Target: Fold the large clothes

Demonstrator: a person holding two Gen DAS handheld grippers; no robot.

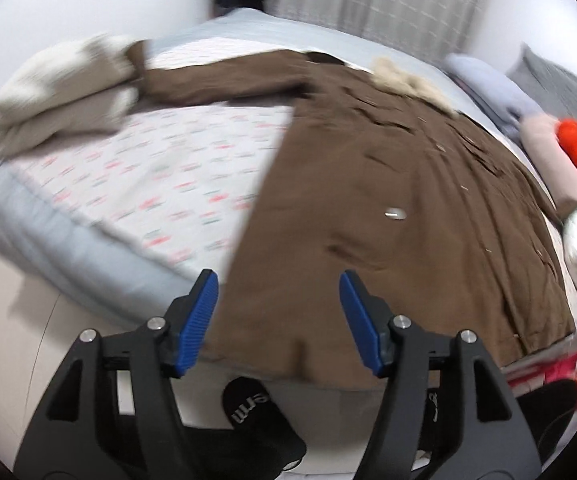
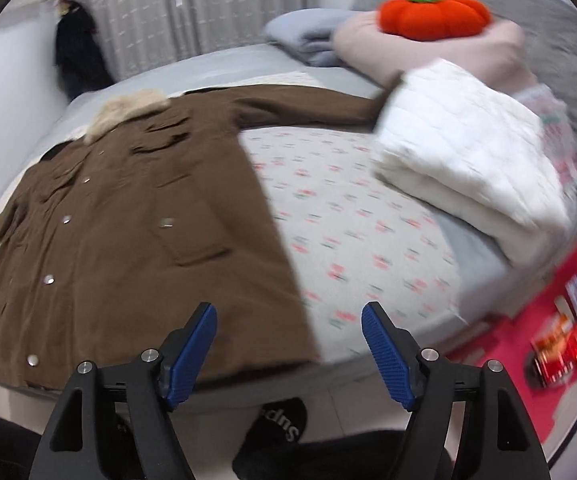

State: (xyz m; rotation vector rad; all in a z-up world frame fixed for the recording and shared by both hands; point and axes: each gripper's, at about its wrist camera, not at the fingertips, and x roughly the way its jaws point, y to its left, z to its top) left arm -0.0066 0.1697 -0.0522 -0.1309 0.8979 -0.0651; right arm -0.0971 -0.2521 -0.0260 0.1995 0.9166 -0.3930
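A long brown coat (image 1: 388,200) with a pale fur collar (image 1: 404,76) and metal snaps lies spread flat on the bed, sleeves out to both sides. It also shows in the right wrist view (image 2: 128,232), with its collar (image 2: 128,114) at the far end. My left gripper (image 1: 278,280) is open and empty, hovering above the coat's hem near its left corner. My right gripper (image 2: 288,312) is open and empty, above the hem's right corner at the bed's near edge.
The bed has a patterned sheet (image 2: 348,216). A folded white quilted garment (image 2: 468,152) lies right, a folded beige-white one (image 1: 60,92) left. Pillows and an orange pumpkin cushion (image 2: 434,16) sit at the head. A red box (image 2: 560,320) is on the floor, right. Black socks show below.
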